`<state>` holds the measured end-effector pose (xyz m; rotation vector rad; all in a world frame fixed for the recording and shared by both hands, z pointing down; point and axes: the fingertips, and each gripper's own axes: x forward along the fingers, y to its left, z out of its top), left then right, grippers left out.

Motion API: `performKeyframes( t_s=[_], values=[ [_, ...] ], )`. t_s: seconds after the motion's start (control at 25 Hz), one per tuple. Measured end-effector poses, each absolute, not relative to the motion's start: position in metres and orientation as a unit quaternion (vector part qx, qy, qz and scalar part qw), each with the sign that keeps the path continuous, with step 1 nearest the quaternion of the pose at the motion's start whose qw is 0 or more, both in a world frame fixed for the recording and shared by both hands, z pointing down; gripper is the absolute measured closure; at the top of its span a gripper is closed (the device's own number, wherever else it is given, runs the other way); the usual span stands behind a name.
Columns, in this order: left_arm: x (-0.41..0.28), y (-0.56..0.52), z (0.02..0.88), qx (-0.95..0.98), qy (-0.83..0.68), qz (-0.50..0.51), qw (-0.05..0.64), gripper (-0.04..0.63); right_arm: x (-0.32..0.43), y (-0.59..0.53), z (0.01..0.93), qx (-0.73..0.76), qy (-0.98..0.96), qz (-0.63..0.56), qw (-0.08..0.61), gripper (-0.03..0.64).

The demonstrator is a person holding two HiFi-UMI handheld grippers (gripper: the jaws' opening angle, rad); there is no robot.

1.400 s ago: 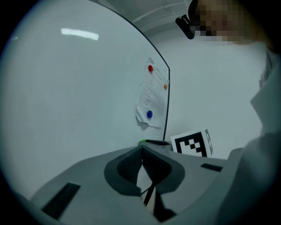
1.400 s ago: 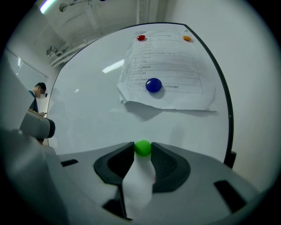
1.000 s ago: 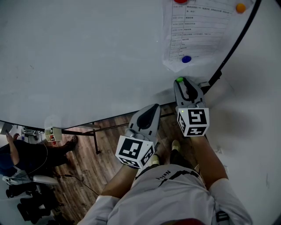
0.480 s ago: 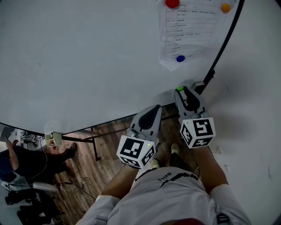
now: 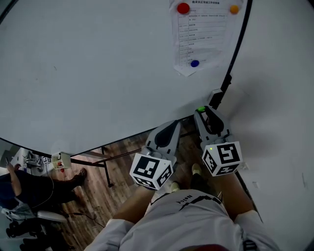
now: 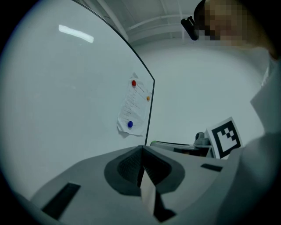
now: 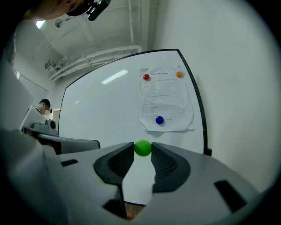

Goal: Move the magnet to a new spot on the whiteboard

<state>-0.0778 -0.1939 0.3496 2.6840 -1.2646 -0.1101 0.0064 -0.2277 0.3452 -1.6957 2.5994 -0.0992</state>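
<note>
Right claw (image 7: 142, 150) is pinched on the green magnet (image 7: 142, 148): the round magnet sits right at the tips, one pad pressing each side, so the jaws stand a magnet's width apart. In the head view the same magnet (image 5: 200, 109) shows as a small green dot at the tip of the right claw (image 5: 202, 112), low down by the bottom right corner of the whiteboard (image 5: 98, 63). Can't tell whether it touches the board or is just off it

Left claw (image 6: 141, 151) is closed, pads together, nothing between them. In the head view it (image 5: 170, 128) is just beside the right one, below the board's lower edge, tips pointing up twd the board

Above the right claw, on the board's right side, a sheet of paper (image 5: 202, 34) w/ printed lines, its lower edge curling. A red magnet (image 5: 183, 8) at its top left, an orange magnet (image 5: 234, 9) at its top right, a blue magnet (image 5: 195, 63) near its bottom. The green one is well apart from all three, below the sheet

The black frame (image 5: 239, 46) runs down the board's right edge; beyond it a plain pale wall (image 5: 284, 98). Under the board a wood floor (image 5: 117, 157), and at far left a seated person (image 5: 29, 184)
</note>
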Motion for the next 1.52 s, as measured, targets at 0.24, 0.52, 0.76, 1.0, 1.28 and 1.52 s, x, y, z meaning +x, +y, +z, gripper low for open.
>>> performKeyframes(
  t_s=[0.24, 0.52, 0.76, 1.0, 1.28, 1.52],
  values=[
    [-0.077, -0.176, 0.344, 0.906, -0.415, -0.037, 0.082, 0.584, 0.008, -0.199, 0.339, -0.554, 0.831, -0.028, 0.025, 0.486],
    [-0.076, -0.165, 0.338, 0.906, -0.414, -0.044, 0.077, 0.584, 0.008, -0.18, 0.337, -0.561, 0.827, -0.028, 0.027, 0.486],
    [-0.07, -0.16, 0.333, 0.91, -0.405, -0.046, 0.072, 0.584, 0.009, -0.175, 0.335, -0.563, 0.826, -0.025, 0.027, 0.486],
    [-0.063, -0.162, 0.331, 0.913, -0.4, -0.048, 0.063, 0.584, 0.015, -0.183, 0.333, -0.565, 0.825, -0.021, 0.027, 0.486],
    [-0.056, -0.178, 0.334, 0.909, -0.408, -0.048, 0.065, 0.583, 0.035, -0.209, 0.331, -0.571, 0.821, -0.019, 0.021, 0.486],
    [-0.048, -0.202, 0.342, 0.901, -0.424, -0.046, 0.073, 0.584, 0.056, -0.247, 0.344, -0.573, 0.819, -0.027, 0.006, 0.486]
  ],
)
